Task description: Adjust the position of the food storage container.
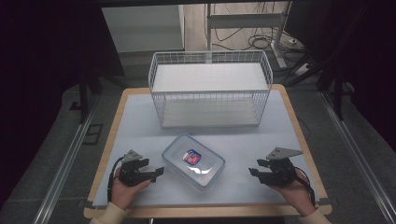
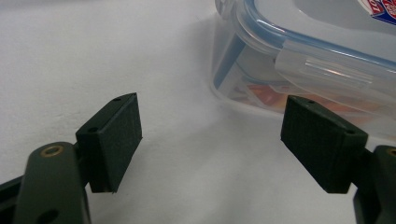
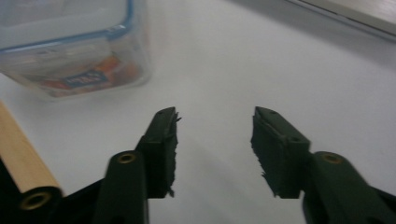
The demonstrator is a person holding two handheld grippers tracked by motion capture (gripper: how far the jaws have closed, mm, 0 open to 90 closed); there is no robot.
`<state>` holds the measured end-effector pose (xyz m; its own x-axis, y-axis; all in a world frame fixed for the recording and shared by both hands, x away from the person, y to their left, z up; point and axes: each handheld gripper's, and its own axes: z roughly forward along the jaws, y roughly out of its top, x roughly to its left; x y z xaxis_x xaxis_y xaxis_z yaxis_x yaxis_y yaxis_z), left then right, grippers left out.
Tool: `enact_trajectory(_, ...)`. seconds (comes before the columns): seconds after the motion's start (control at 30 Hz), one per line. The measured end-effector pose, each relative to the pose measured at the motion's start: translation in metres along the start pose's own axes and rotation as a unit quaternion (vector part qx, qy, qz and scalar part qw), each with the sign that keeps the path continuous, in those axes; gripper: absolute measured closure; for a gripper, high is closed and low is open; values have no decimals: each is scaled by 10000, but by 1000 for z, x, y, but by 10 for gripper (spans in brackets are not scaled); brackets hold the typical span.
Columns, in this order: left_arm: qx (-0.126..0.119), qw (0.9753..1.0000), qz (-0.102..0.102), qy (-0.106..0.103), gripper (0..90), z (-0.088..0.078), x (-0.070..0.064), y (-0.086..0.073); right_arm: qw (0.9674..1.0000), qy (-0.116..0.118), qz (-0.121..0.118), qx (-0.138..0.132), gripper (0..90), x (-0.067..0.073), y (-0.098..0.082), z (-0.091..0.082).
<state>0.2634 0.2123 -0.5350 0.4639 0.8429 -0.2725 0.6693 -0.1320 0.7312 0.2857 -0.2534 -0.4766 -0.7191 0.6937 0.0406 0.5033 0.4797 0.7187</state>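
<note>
A clear plastic food box (image 1: 193, 161) with a blue-sealed lid and a red and blue label lies near the front middle of the table. My left gripper (image 1: 158, 172) rests just left of it, pointing at its near left corner (image 2: 261, 70), jaws open with nothing between them. My right gripper (image 1: 253, 172) hovers to the right of the box, apart from it, jaws partly open and empty (image 3: 215, 140). In the right gripper view the box (image 3: 74, 51) sits at the upper left with a coloured packet inside.
A white wire basket (image 1: 210, 88) stands at the back middle of the white table top (image 1: 140, 126). The wooden table edge (image 3: 16, 149) runs close to the right gripper. Cables and a metal frame lie on the floor behind.
</note>
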Motion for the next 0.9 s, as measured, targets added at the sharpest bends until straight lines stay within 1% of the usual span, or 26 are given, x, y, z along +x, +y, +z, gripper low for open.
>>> enact_trajectory(0.03, 0, 10000, -2, 0, 202, 0, 0, 0, 10000, 58, -64, -8, 582, 3, 3, 0)
enact_trajectory(0.07, 3, 10000, -4, 1, 203, 0, 0, 0, 9998, 169, -100, -20, 665, 6, 9, 0)
enact_trajectory(0.1, 3, 10000, -4, 1, 202, 0, 0, 0, 9998, 169, -100, -20, 665, 6, 9, 0)
enact_trajectory(0.23, -3, 10000, -12, 0, 202, 0, 0, 0, 9990, 419, -164, -39, 784, 13, 20, 2)
enact_trajectory(0.27, -2, 10000, -7, -4, 202, 0, 0, 0, 9984, 521, -216, -41, 835, 17, 25, 3)
enact_trajectory(0.3, -2, 10000, -7, -7, 202, 0, 0, 0, 9984, 521, -216, -41, 835, 17, 25, 3)
enact_trajectory(0.4, 12, 10000, 10, -17, 202, 0, 0, 0, 9973, 683, -262, -23, 868, 24, 32, 7)
enact_trajectory(0.43, 17, 10000, 13, -17, 203, 0, 0, 0, 9965, 775, -314, -14, 879, 28, 36, 9)
enact_trajectory(0.6, 10, 10000, 1, -28, 202, 0, 0, 0, 9940, 960, -521, -2, 896, 46, 50, 15)
enact_trajectory(0.73, 2, 10000, -2, -34, 202, 0, 1, 0, 9906, 1141, -758, 27, 898, 65, 62, 19)
enact_trajectory(0.77, -9, 10000, -6, -34, 202, -1, 1, 0, 9887, 1220, -869, 33, 898, 76, 66, 22)
enact_trajectory(0.8, -9, 10000, -6, -34, 203, -1, 1, 0, 9887, 1220, -869, 33, 898, 76, 66, 22)
enact_trajectory(0.83, -11, 10000, -6, -35, 203, -1, 1, 0, 9876, 1271, -921, 41, 898, 82, 69, 23)
enact_trajectory(0.87, -14, 10000, -11, -36, 202, -1, 1, 0, 9852, 1360, -1042, 68, 898, 93, 73, 26)
enact_trajectory(0.9, -15, 10000, -15, -34, 202, -1, 1, 0, 9852, 1360, -1042, 68, 898, 93, 73, 26)
